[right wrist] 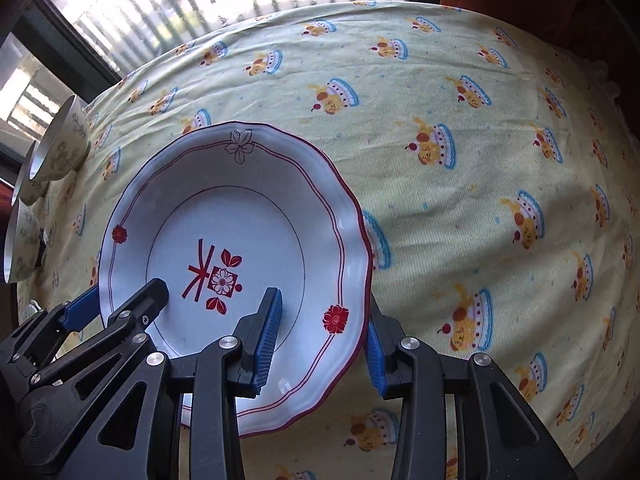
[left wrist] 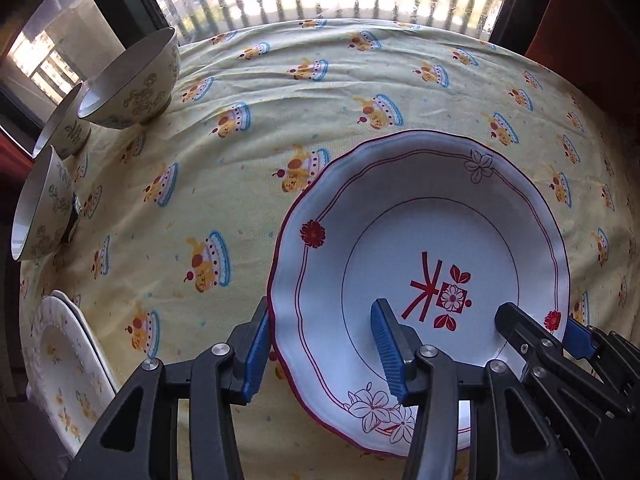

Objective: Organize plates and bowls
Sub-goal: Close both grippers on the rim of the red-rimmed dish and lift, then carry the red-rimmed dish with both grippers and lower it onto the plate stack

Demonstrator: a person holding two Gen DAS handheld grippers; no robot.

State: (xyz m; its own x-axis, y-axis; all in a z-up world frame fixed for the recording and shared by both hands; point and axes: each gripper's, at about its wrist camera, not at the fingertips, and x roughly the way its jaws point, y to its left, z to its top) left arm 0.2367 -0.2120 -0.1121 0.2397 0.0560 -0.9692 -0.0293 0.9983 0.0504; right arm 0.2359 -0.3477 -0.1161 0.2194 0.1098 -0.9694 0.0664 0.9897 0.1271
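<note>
A white plate (left wrist: 420, 216) with a scalloped red rim and a red flower motif sits between both grippers, over the yellow tablecloth (left wrist: 248, 148). My left gripper (left wrist: 320, 348) is shut on its left rim, one blue pad (left wrist: 256, 352) outside and the other inside. My right gripper (right wrist: 322, 346) is shut on the opposite rim of the plate (right wrist: 240, 200), and also shows at the right of the left wrist view. The plate casts a shadow on the cloth beside it and looks slightly raised. Three floral bowls (left wrist: 132, 80) stand in a row at the far left.
A stack of small floral plates (left wrist: 68, 360) lies at the near left edge of the table. The bowls (right wrist: 60, 148) line the left edge by the window. A window with a railing runs behind the table, and a red chair back (left wrist: 580, 20) stands at the far right.
</note>
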